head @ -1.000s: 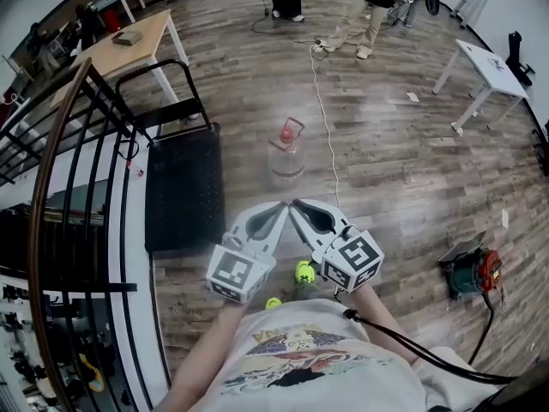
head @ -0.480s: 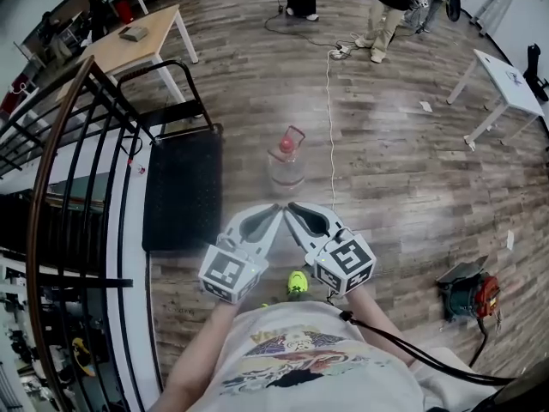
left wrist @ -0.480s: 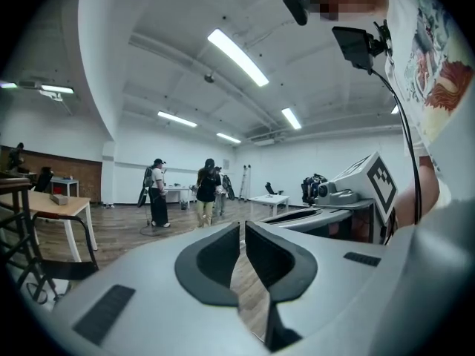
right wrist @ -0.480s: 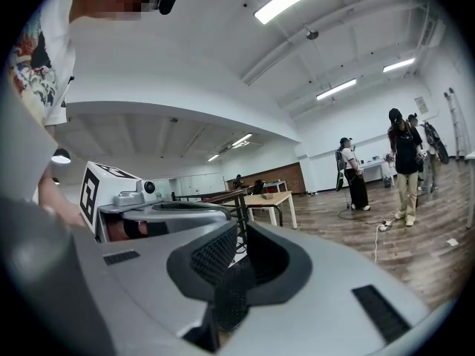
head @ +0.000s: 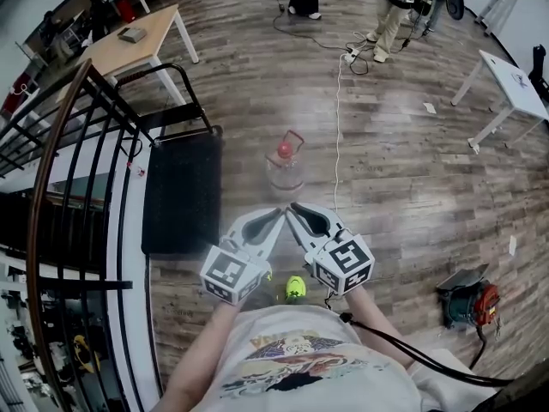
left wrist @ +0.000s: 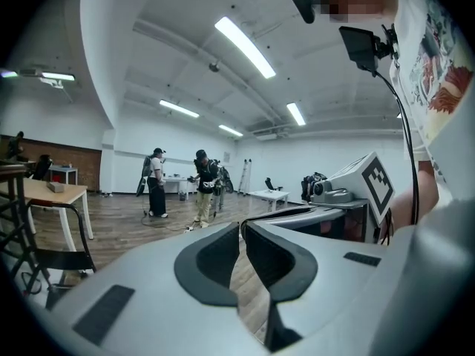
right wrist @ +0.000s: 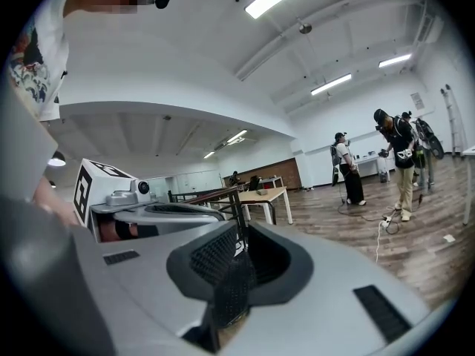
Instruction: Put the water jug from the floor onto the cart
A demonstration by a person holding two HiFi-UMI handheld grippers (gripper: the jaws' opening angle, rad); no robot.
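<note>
A clear water jug (head: 285, 167) with a red cap and red handle stands upright on the wooden floor in the head view. The black flat cart (head: 182, 189) with its black push handle lies to the jug's left. My left gripper (head: 278, 215) and right gripper (head: 292, 209) are held side by side below the jug, tips nearly touching, a short way short of it. Both are shut with nothing between the jaws. In the left gripper view my left gripper (left wrist: 242, 232) shows shut jaws, and my right gripper (right wrist: 239, 237) looks the same in its own view. The jug is hidden in both gripper views.
A dark metal railing (head: 77, 161) runs along the left beside the cart. A white cable (head: 336, 118) crosses the floor right of the jug. A wooden table (head: 129, 41) stands far left, a white table (head: 513, 80) far right. A red-and-green machine (head: 470, 299) sits at right. People (head: 395, 7) stand far back.
Both grippers and the view have moved forward toward the jug. The jug now sits a little closer to the gripper tips. The jaws stayed shut.
</note>
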